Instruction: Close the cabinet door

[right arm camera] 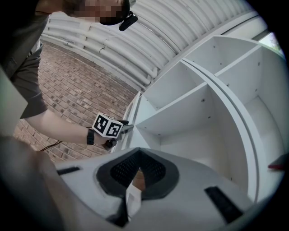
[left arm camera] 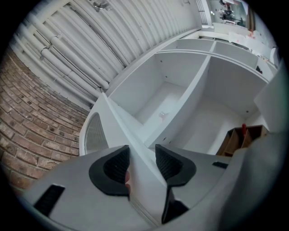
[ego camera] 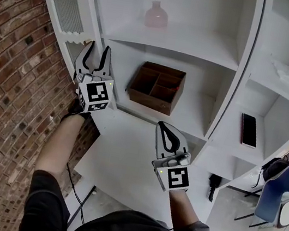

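Note:
The white cabinet door [ego camera: 70, 5], with an arched slatted panel, stands swung open at the left of the white cabinet [ego camera: 238, 57]. My left gripper [ego camera: 99, 49] sits at the door's free edge. In the left gripper view the door [left arm camera: 113, 117] runs straight between the two black pads [left arm camera: 169, 162], and the left gripper [left arm camera: 142, 162] is shut on that edge. My right gripper [ego camera: 164, 128] hangs in front of the lower shelf, apart from the door, its fingertips together on nothing. In the right gripper view the right gripper [right arm camera: 137, 153] is shut and the left gripper's marker cube [right arm camera: 108, 126] shows by the door.
Inside the cabinet stand a pink vase [ego camera: 156, 16] on the upper shelf and a brown wooden divided box [ego camera: 157, 86] on the shelf below. A dark phone [ego camera: 249, 130] lies in the right section. A brick wall [ego camera: 5, 87] is at the left, a blue chair [ego camera: 280, 191] at the right.

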The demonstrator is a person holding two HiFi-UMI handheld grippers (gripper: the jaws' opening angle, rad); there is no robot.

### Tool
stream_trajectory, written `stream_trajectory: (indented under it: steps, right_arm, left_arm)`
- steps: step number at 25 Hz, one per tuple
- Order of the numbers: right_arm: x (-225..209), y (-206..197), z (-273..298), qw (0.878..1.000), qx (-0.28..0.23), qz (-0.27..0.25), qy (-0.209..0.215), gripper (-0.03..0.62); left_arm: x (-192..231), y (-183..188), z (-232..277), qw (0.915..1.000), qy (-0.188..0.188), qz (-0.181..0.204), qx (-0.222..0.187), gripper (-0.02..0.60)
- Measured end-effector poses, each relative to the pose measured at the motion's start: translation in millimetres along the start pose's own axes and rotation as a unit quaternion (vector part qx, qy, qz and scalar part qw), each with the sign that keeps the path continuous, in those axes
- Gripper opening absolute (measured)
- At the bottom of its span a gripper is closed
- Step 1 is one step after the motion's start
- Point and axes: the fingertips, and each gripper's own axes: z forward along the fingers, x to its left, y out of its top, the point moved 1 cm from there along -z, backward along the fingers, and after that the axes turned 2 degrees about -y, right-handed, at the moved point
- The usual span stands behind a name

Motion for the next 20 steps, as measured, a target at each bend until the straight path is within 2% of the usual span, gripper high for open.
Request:
stream_trajectory:
  steps: [20]
  right_arm:
    - [-14.6,-16.2,1.5,1.0,0.014,0.01,-0.007,-0.002]
  left_arm:
    - [-13.6,-3.5,18.8,0.9999,-0.012,0.001,0.002,0.176]
